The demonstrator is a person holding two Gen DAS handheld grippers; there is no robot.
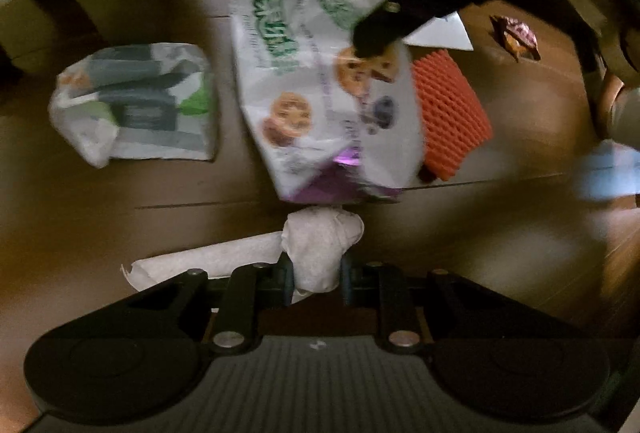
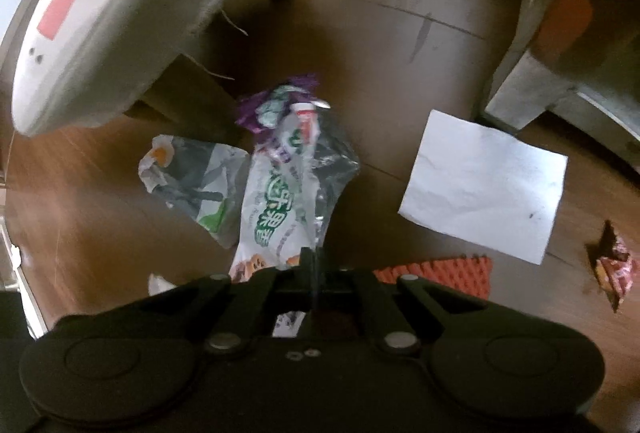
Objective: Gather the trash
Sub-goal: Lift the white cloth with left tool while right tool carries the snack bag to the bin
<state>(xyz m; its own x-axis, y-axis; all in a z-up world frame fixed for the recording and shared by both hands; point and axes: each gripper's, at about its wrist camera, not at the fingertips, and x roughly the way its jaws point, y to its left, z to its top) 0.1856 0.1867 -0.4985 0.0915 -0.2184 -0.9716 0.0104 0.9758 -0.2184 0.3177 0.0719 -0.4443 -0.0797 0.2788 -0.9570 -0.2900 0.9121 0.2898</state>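
My left claw (image 1: 316, 273) is closed on a wad of white tissue (image 1: 320, 253), pinched between the pads with a loose tail trailing off to the left. My right claw (image 2: 310, 269) is drawn almost fully together on the near edge of the cookie bag (image 2: 280, 193), a big white wrapper with green lettering and purple ends; the left wrist view shows that bag (image 1: 320, 73) hanging from the dark tips of the right claw at its upper right, so I judge it is lifted rather than lying flat.

The rest of the trash sits on the wooden floor (image 2: 80, 173): a crumpled grey and green wrapper (image 1: 136, 105) to the left of the bag, an orange foam net (image 1: 452, 113) just right of it, a white sheet of paper (image 2: 484, 185) farther right, and a small red candy wrapper (image 2: 612, 269) well off to the right.

To do this well, I would keep both grips firm, since thin film slips easily. I would lift the bag clear of the orange net so nothing drags. No bin shows in either view, so I cannot tell where to carry these.
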